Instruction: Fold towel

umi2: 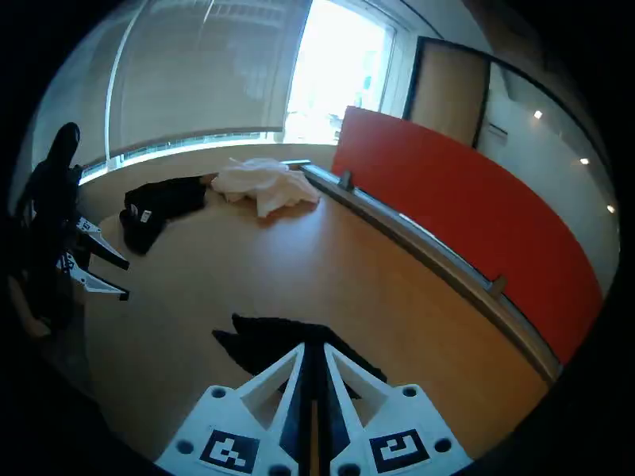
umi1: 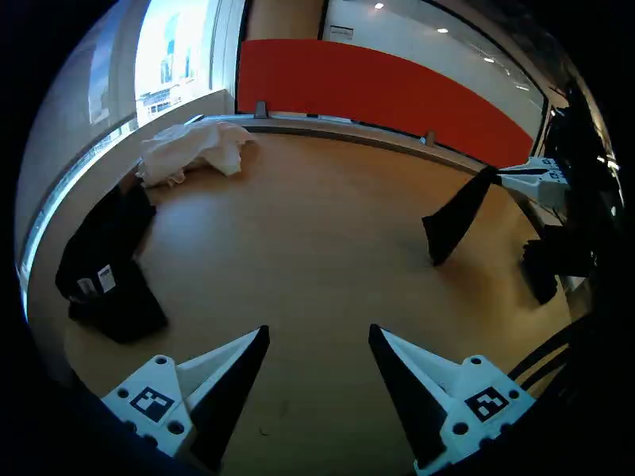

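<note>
Over smooth wood (umi1: pixel 317 238), limp black towel (umi2: pixel 270 337) in clamped right tool (umi2: pixel 315 353); left tool (umi1: pixel 317 337) spread.

Office, red desk divider (umi1: pixel 381 87), blinds (umi2: pixel 198 79)

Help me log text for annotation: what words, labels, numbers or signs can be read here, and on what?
No text is readable.
The white tags on the black garment: too small to read.
The wall plate above the red panel: blurred.
The square markers on the left gripper: patterns, not letters.
</note>
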Demonstrator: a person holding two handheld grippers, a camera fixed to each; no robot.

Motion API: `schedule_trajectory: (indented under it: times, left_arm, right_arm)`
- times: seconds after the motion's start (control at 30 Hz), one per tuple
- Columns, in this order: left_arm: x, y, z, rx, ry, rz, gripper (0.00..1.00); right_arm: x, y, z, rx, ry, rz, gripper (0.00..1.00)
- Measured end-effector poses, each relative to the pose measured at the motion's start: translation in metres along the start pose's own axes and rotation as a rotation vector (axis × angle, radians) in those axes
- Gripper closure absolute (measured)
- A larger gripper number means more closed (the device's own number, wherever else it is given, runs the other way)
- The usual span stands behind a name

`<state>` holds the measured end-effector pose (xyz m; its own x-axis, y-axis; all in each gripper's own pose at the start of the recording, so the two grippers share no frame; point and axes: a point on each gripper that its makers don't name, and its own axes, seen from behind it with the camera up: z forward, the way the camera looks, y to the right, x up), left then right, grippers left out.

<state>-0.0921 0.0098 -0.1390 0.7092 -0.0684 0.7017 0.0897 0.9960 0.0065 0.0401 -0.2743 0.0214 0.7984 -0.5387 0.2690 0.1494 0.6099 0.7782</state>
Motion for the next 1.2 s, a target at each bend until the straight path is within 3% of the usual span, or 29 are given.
schedule_trajectory:
  times: [0.67,1.2]
  left_arm:
    - [0.006,0.015,0.010,-0.025,-0.010,0.015,0.07]
    - [0.010,0.025,0.018,-0.029,-0.021,0.037,0.07]
  right_arm:
    - [-0.016,0.052,-0.040,-0.066,-0.007,0.031,0.98]
    - [-0.048,0.124,-0.094,-0.163,-0.030,0.086,0.98]
